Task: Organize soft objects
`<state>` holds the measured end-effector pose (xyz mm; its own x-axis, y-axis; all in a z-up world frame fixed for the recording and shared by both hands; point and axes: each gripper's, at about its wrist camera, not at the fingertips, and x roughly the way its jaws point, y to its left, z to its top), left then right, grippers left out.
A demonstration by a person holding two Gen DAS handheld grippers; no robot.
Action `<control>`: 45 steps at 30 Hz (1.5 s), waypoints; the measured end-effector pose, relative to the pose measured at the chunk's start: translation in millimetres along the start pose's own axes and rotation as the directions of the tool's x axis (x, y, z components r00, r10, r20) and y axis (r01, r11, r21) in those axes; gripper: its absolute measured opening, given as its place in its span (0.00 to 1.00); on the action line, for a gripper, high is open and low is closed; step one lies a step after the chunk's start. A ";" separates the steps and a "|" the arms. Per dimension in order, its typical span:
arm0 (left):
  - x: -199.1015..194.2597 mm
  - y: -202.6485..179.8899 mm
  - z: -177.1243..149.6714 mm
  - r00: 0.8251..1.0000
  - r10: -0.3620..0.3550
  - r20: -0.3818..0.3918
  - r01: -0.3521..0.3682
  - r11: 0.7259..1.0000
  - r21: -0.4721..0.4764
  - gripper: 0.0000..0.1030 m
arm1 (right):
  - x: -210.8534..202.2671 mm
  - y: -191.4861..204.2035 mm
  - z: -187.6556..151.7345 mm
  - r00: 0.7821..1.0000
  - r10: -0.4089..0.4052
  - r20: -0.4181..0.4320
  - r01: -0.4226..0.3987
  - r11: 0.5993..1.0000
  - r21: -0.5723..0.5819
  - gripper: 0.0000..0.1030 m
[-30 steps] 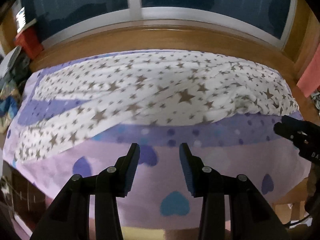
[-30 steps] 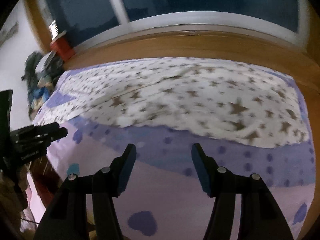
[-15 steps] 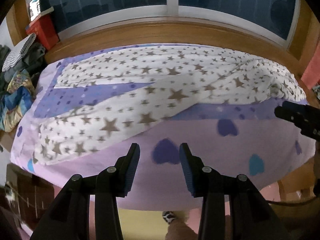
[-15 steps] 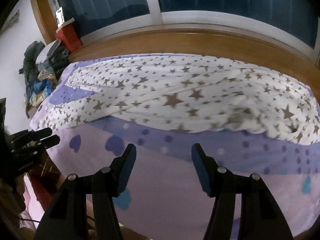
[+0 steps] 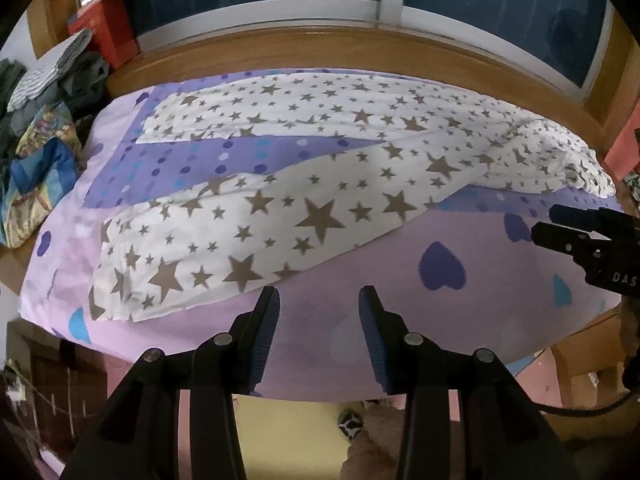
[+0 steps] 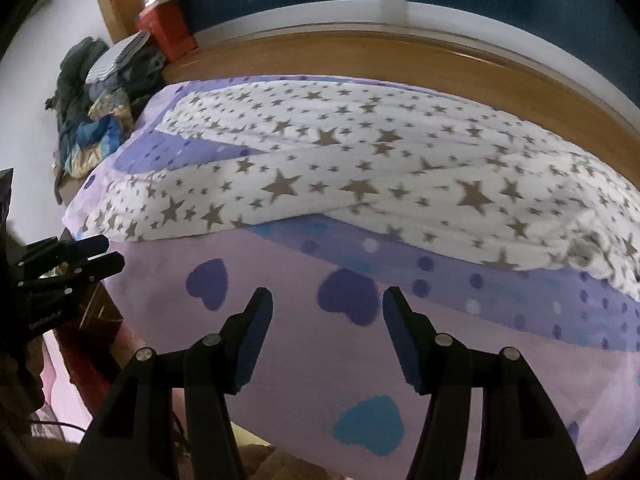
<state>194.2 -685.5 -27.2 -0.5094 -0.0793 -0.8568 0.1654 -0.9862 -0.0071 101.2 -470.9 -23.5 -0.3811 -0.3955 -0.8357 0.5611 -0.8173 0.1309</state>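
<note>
A white quilt with brown stars (image 5: 304, 200) (image 6: 360, 168) lies rumpled across a bed with a lilac sheet printed with hearts (image 5: 460, 320) (image 6: 296, 368). Part of it is folded back, baring a purple dotted band. My left gripper (image 5: 319, 304) hovers open just off the quilt's near edge, nothing between its fingers. My right gripper (image 6: 327, 304) is open too, over the bare sheet near a dark heart, short of the quilt. Each gripper shows at the side of the other's view.
A heap of clothes and a colourful bag (image 5: 36, 168) (image 6: 96, 120) sits at the bed's left end. A red box (image 5: 106, 28) stands on the wooden ledge (image 5: 320, 52) under a dark window. Past the near bed edge lie yellow floor and a furry slipper (image 5: 352, 424).
Both views have slid leftward along the bed. The quilt's left corner and the clothes heap have come into view, and the left gripper now sits by the quilt's near edge.
</note>
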 end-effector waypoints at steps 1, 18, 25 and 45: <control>0.4 2.5 1.0 1.000 0.001 -0.003 -0.001 1.000 0.001 0.40 | 3.8 2.3 2.4 1.000 0.013 -0.004 -0.013 1.000 0.002 0.56; 18.4 39.8 9.4 0.989 -0.141 -0.033 0.145 0.969 0.202 0.40 | 42.6 59.0 26.8 1.000 0.006 -0.019 -0.005 0.996 0.087 0.56; 15.9 66.9 4.8 0.979 -0.200 -0.031 0.195 0.891 0.410 0.40 | 49.4 98.1 14.4 0.996 -0.091 0.016 0.084 0.962 0.260 0.56; 39.4 79.6 -10.1 0.935 -0.328 -0.133 0.349 0.783 0.515 0.40 | 83.7 104.3 25.7 0.995 -0.079 0.065 0.036 0.863 0.504 0.61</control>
<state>195.8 -765.6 -66.7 -0.4180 0.2691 -0.8677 -0.4826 -0.8750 -0.0389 109.0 -600.1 -66.1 -0.4714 -0.3558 -0.8070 0.0998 -0.9307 0.3520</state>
